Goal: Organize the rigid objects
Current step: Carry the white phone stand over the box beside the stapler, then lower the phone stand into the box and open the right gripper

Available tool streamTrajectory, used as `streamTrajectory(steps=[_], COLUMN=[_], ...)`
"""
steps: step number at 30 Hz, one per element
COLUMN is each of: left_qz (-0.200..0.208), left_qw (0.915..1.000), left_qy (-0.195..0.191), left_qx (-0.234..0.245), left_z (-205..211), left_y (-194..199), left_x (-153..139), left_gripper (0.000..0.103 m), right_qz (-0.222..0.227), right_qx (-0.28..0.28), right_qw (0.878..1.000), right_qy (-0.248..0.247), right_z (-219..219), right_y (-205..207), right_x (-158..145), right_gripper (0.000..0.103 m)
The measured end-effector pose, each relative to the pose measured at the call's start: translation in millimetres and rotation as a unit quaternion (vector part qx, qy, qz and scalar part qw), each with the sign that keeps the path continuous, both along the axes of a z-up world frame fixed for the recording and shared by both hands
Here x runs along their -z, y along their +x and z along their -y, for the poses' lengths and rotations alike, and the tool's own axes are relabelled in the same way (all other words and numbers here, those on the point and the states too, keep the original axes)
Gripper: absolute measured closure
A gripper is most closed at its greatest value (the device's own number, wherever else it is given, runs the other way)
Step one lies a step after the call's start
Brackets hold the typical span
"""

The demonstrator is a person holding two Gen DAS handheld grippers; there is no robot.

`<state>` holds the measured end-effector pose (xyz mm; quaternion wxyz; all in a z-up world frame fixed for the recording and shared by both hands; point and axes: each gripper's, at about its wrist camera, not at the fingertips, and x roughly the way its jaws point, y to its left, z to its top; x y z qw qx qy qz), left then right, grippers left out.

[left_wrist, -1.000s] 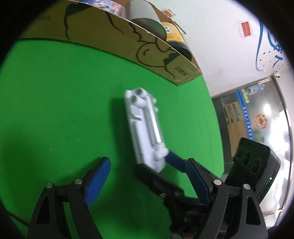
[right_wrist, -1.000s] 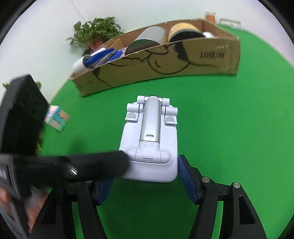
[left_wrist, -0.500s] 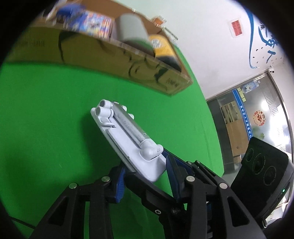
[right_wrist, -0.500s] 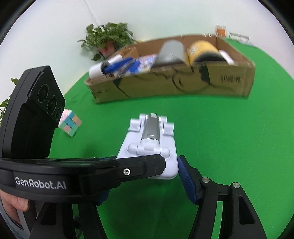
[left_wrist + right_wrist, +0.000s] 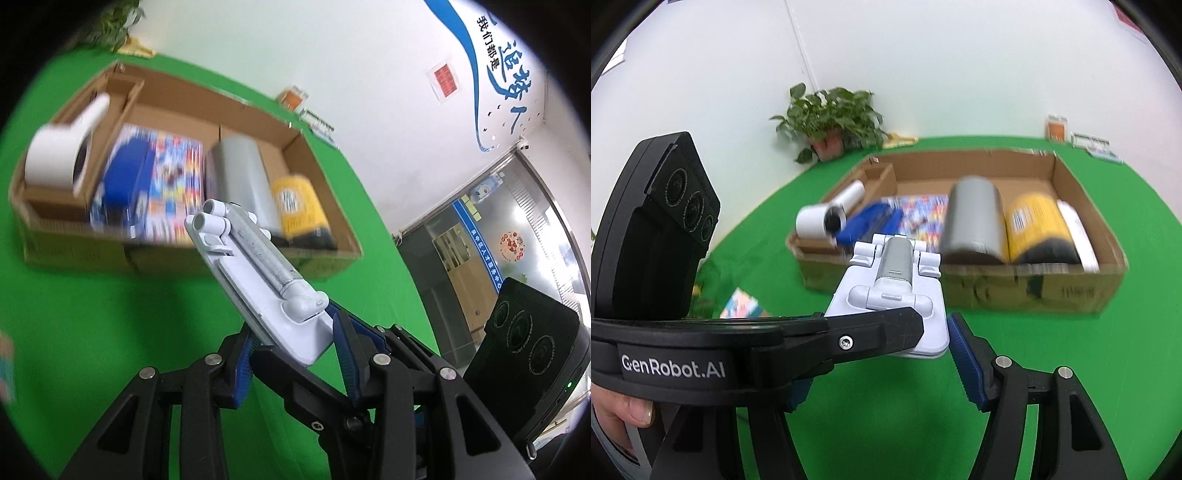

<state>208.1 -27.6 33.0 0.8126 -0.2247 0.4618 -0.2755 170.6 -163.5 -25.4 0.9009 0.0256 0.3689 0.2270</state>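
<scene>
Two-handed carry of a folded white stand (image 5: 258, 273) toward a cardboard box (image 5: 1082, 291) on the green counter (image 5: 110, 332). The stand, a flat white plate with a silver hinged bar along its back, is clear of the counter and tilted, its hinged end pointing at the box. Both tools grasp its near end: the left gripper (image 5: 293, 360) is clamped across the thickness of the plate, one blue pad under it and one above, its jaws having just closed onto the stand within the last second; the right gripper (image 5: 877, 363) is clamped across the width, its blue pads against the side edges (its left pad is largely hidden behind the other tool's black finger, so that contact is inferred from the visible right pad).

The box already holds a white roll (image 5: 62, 158), a blue item (image 5: 871, 221), a colourful printed pack (image 5: 173, 177), a grey cylinder (image 5: 973, 221) and a yellow-and-black can (image 5: 1039, 229), laid side by side. A multicoloured cube (image 5: 740, 304) lies on the counter outside the box, near a potted plant (image 5: 831, 114) at the wall.

Step in hand, as judged: transport, after lift-off and before placement. The next move appears to call for carrying the stand over the near wall of the box and lowering it into a free spot; the back strip behind the cylinder looks open, though blur leaves its extent uncertain. Both grippers must release together, or the stand may tip.
</scene>
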Motion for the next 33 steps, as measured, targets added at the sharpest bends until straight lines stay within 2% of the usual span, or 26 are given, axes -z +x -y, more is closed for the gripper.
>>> streamTrajectory(steps=[7,13,20,23,25,33], left_qz=[-0.010,-0.052,-0.096,-0.104,-0.111,-0.105], left_qw=[0.9999,0.9984,0.9948,0.9939,0.9931,0.9931], left_qy=[-0.004,-0.007,0.005,0.022,0.027,0.049], left_qx=[0.004,0.021,0.034,0.031,0.028,0.019], left_z=[-20.8,-27.3,-26.1,-24.9,-25.0,-31.4], left_y=[70.1,111.6,122.5,122.4,121.4,114.3], left_x=[-3.0,18.2,37.0,37.2,38.8,37.0], left_gripper=[0.065,0.065,0.065,0.065,0.065,0.063], right_qz=[-0.009,-0.050,-0.090,-0.094,-0.102,-0.110], right_qx=[0.001,0.021,0.039,0.034,0.035,0.023], right_qw=[1.000,0.998,0.995,0.995,0.994,0.994], right_qy=[-0.005,-0.007,-0.012,-0.011,-0.012,0.000], right_z=[-26.6,-40.7,-46.4,-51.0,-54.2,-59.9], right_y=[73.3,121.5,134.5,132.4,131.8,125.2], right_x=[-12.3,2.9,26.3,27.3,28.1,32.5], right_gripper=[0.040,0.040,0.040,0.046,0.047,0.046])
